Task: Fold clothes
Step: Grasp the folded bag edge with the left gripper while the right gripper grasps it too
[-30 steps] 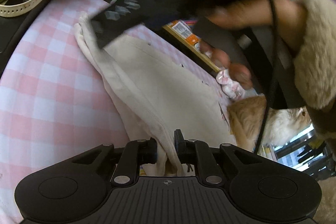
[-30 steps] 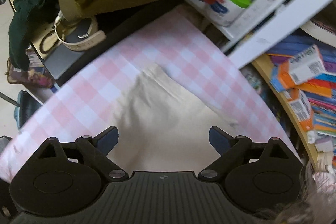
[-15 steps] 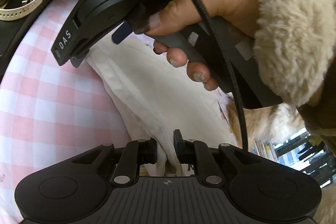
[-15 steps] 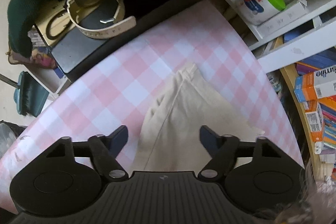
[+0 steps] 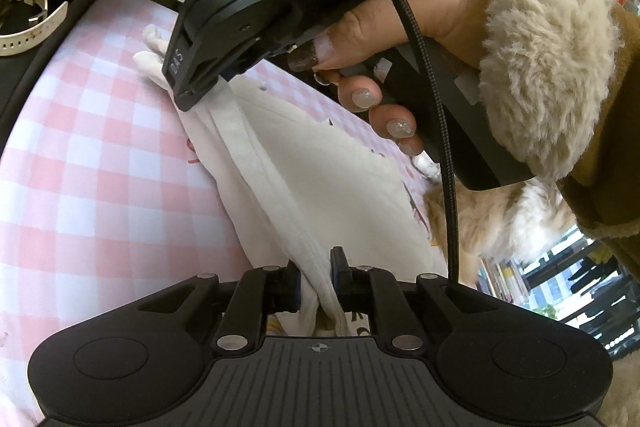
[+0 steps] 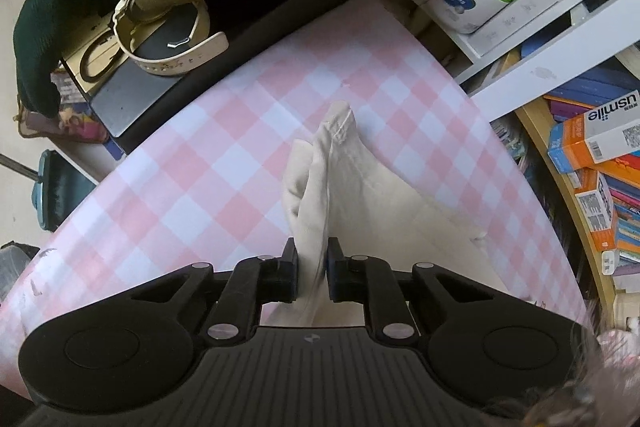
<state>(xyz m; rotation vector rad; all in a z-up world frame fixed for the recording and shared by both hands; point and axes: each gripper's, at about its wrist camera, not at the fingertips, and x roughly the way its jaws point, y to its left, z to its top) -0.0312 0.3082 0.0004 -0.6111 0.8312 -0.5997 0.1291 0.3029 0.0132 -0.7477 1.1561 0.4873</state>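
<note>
The pink-checked surface [image 6: 192,187] carries a cream garment [image 5: 344,187], which lies partly spread on it with one long edge gathered into a raised ridge. Both claws hold that ridge. The left claw [image 5: 314,281] is clamped on a bunched band of fabric at the near end. The right claw [image 6: 312,267], gripped by the person's hand [image 5: 380,59], is clamped on the same edge at the far end, near a corner that sticks up.

The step in hand looks like carrying this edge across to make a fold. To do it well, both claws should lift together and keep the fabric between them taut, so the edge travels as a straight line. They should hold level, sweep across the flat panel, and lay the edge down square with the opposite side, so no slack bunches beneath.

One second earlier the right claw stands wide apart above the flat cloth. Half a second ago it is narrower and lower, over the corner. Now it is closed on the fabric, which rises between its pads. The left claw's hold is unchanged throughout.
</note>
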